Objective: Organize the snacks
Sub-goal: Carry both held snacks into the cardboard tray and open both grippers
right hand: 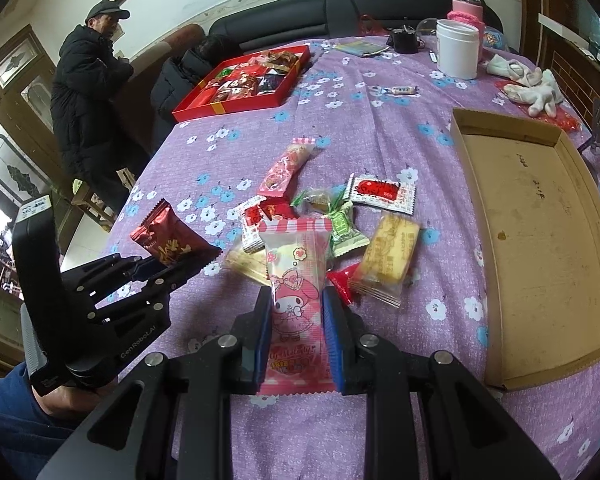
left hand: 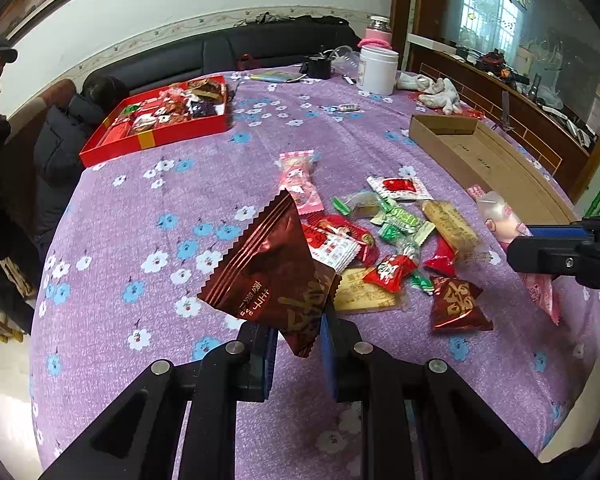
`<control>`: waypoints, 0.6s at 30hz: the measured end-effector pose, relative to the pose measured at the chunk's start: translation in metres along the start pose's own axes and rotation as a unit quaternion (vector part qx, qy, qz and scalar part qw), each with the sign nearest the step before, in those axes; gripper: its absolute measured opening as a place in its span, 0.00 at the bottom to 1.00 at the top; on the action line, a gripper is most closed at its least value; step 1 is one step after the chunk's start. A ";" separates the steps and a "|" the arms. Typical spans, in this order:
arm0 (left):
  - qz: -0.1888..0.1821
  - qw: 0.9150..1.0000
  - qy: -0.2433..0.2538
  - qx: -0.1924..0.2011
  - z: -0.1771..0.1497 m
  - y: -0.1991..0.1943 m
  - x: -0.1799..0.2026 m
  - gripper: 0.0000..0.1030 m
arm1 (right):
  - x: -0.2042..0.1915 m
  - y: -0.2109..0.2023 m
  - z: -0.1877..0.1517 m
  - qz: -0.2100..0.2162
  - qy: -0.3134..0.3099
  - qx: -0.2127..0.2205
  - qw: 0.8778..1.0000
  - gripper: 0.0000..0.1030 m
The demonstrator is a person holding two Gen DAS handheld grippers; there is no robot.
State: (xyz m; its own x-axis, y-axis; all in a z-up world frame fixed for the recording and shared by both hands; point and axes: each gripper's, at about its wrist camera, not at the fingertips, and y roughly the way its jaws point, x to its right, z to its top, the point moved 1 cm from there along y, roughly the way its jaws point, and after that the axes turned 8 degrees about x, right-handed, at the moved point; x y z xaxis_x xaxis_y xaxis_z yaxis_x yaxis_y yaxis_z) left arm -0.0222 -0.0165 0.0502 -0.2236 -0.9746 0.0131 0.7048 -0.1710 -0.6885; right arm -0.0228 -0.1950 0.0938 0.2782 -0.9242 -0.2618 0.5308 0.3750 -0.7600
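- Left gripper (left hand: 298, 336) fingers clamp the dark red packet (left hand: 274, 276), lifted off the table (left hand: 140, 240).
- Right gripper (right hand: 298, 336) fingers clamp the pink packet (right hand: 296, 300), beside the cardboard tray (right hand: 540, 240).

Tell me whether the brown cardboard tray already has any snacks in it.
No: in the right wrist view the cardboard tray shows only its bare, stained floor.
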 end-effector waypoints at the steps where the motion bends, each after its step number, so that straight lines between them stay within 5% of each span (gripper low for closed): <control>1: -0.003 1.000 0.002 0.000 0.001 0.001 0.001 0.19 | 0.003 -0.001 0.000 -0.002 0.004 0.001 1.000 0.23; 9: -0.040 0.999 0.017 0.002 0.018 0.009 0.021 0.19 | 0.030 -0.013 -0.003 -0.034 0.036 0.009 0.999 0.23; 18: -0.099 0.994 0.047 0.001 0.053 0.022 0.084 0.18 | 0.097 -0.042 -0.001 -0.064 0.087 0.031 0.994 0.23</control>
State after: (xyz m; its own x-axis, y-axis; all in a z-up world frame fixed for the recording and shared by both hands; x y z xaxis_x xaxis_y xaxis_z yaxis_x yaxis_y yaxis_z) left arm 0.0102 -0.1098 0.0741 -0.4201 -0.9038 0.0812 0.6416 -0.3591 -0.6778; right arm -0.0188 -0.3007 0.1000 0.0656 -0.9612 -0.2681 0.6033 0.2522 -0.7566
